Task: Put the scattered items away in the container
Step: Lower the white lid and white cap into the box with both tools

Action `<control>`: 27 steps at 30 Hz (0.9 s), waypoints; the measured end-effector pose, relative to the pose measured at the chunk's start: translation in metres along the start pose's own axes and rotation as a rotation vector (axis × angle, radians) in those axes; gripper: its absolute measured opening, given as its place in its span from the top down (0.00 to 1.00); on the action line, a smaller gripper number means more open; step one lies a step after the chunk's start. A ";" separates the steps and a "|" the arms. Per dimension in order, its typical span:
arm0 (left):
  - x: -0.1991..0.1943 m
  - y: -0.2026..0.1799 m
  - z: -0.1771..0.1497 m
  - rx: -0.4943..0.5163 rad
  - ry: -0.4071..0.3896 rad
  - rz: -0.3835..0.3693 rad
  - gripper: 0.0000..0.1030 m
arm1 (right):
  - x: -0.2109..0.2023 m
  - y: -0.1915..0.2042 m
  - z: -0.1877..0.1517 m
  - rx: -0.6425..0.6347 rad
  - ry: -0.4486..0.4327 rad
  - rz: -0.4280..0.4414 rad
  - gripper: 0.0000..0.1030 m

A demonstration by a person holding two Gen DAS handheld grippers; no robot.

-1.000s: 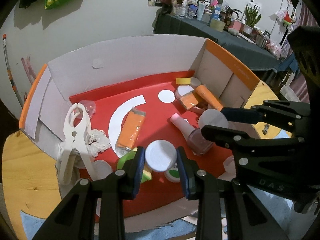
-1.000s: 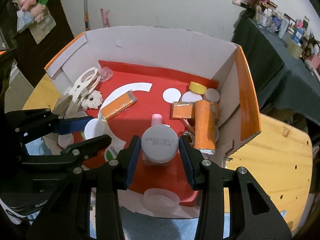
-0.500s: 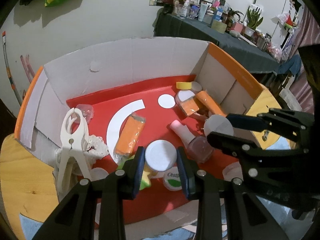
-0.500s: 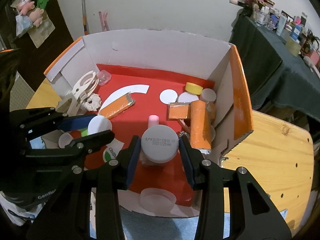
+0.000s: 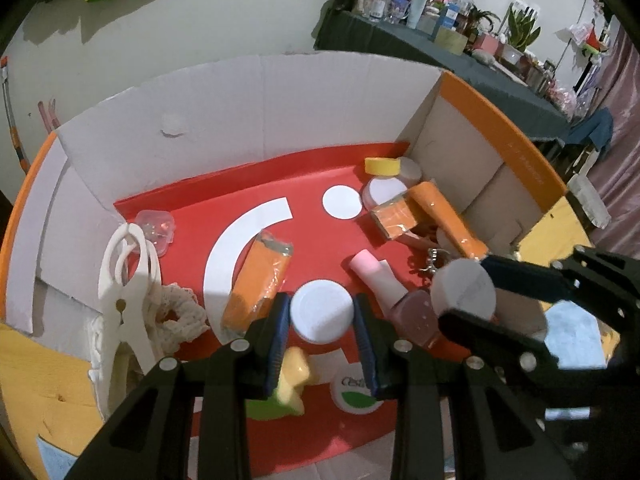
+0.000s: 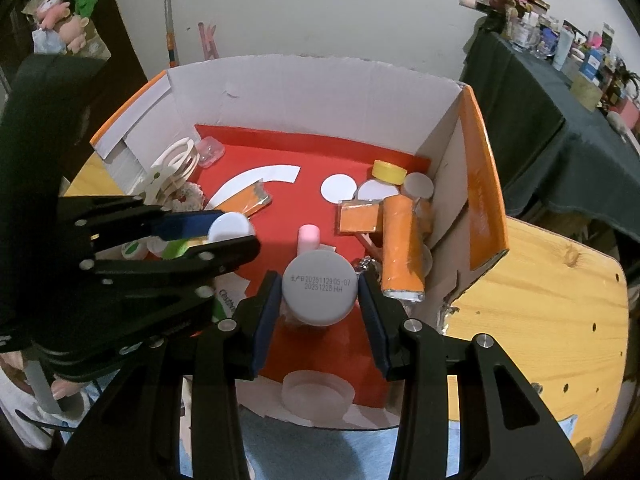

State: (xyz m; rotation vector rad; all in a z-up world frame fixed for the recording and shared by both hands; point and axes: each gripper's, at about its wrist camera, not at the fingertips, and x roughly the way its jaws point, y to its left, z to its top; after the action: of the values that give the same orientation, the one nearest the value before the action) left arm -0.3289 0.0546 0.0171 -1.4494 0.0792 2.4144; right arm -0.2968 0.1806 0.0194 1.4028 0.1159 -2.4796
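A cardboard box [image 5: 260,112] with a red floor lies below both grippers. My left gripper [image 5: 321,316] is shut on a small white-capped jar [image 5: 322,312] above the box's near-left part. My right gripper [image 6: 319,300] is shut on a grey-capped bottle [image 6: 319,294] with a printed date, held over the near-right part. In the right wrist view the left gripper [image 6: 224,236] comes in from the left with the white cap [image 6: 230,229]. Lying in the box are a white peg [image 5: 124,284], orange packets [image 5: 260,280], a pink bottle [image 5: 392,292] and a yellow tape roll [image 5: 382,166].
A clear round lid [image 6: 318,394] lies on the box's near edge. The box stands on a wooden table [image 6: 540,320] with a blue cloth [image 6: 304,452] at the front. A dark-covered table [image 6: 532,112] crowded with bottles stands at the back right.
My left gripper with the white-capped jar has moved a little further over the box, towards the right gripper. The right gripper and its bottle have kept still.
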 end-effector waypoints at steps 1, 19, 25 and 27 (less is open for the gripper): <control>0.001 0.000 0.001 0.000 0.003 0.002 0.67 | 0.000 0.001 -0.001 -0.003 0.001 -0.001 0.63; 0.009 0.003 -0.002 0.003 0.022 0.032 0.67 | 0.017 0.008 -0.004 -0.025 0.047 -0.018 0.63; 0.010 0.002 0.000 0.006 0.023 0.038 0.67 | 0.021 0.009 -0.005 -0.035 0.055 -0.032 0.63; 0.011 0.001 0.000 0.008 0.024 0.038 0.67 | 0.022 0.010 -0.005 -0.037 0.056 -0.031 0.63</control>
State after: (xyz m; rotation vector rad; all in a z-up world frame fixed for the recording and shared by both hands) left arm -0.3337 0.0560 0.0077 -1.4864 0.1231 2.4246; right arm -0.2999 0.1676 -0.0011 1.4663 0.1951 -2.4505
